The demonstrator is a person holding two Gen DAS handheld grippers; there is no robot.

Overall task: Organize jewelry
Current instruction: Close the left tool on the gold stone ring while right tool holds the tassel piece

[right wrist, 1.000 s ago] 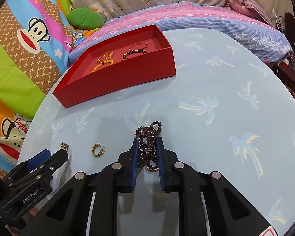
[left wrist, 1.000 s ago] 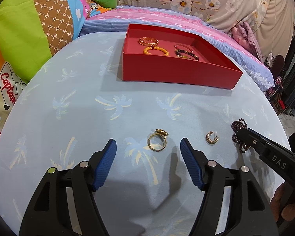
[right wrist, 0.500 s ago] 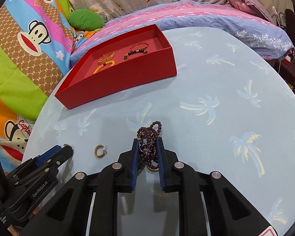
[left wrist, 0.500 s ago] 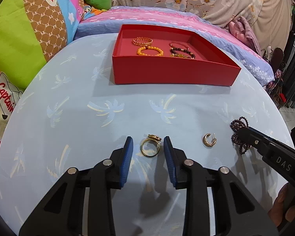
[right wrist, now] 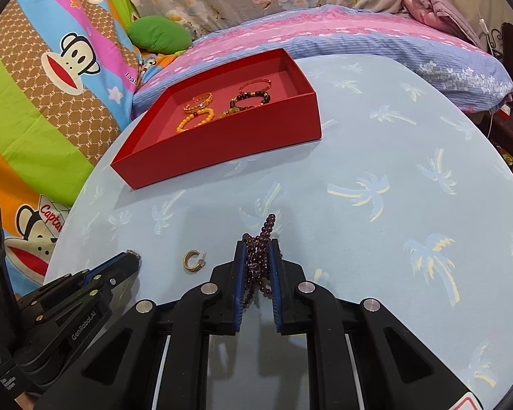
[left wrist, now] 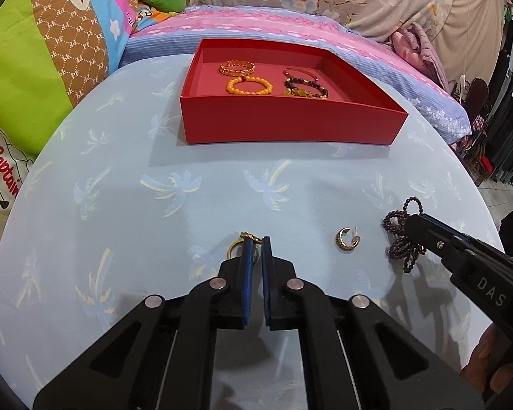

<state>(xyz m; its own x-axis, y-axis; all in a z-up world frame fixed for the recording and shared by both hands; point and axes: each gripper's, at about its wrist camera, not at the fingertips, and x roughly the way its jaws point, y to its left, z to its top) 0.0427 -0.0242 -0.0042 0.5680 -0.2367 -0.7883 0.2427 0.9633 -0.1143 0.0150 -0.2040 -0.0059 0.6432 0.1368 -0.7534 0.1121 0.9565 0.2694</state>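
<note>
My left gripper (left wrist: 255, 244) is shut on a gold ring (left wrist: 246, 239) at the near middle of the light blue table; the ring's top sticks out past the pads. My right gripper (right wrist: 257, 249) is shut on a dark purple bead bracelet (right wrist: 261, 242), which also shows in the left wrist view (left wrist: 402, 235). A gold hoop earring (left wrist: 346, 239) lies on the table between the two grippers, and shows in the right wrist view (right wrist: 193, 260). A red tray (left wrist: 290, 126) at the far side holds several bracelets, among them an orange bead one (left wrist: 249, 85).
The round table (right wrist: 393, 177) has a palm-print cloth. Behind it is a bed with pink and blue bedding (left wrist: 290, 24) and a cartoon monkey pillow (right wrist: 51, 68). The table edge curves close on the right.
My left gripper has closed from wide open onto the gold ring. My right gripper keeps its hold on the bead bracelet and has hardly moved.
</note>
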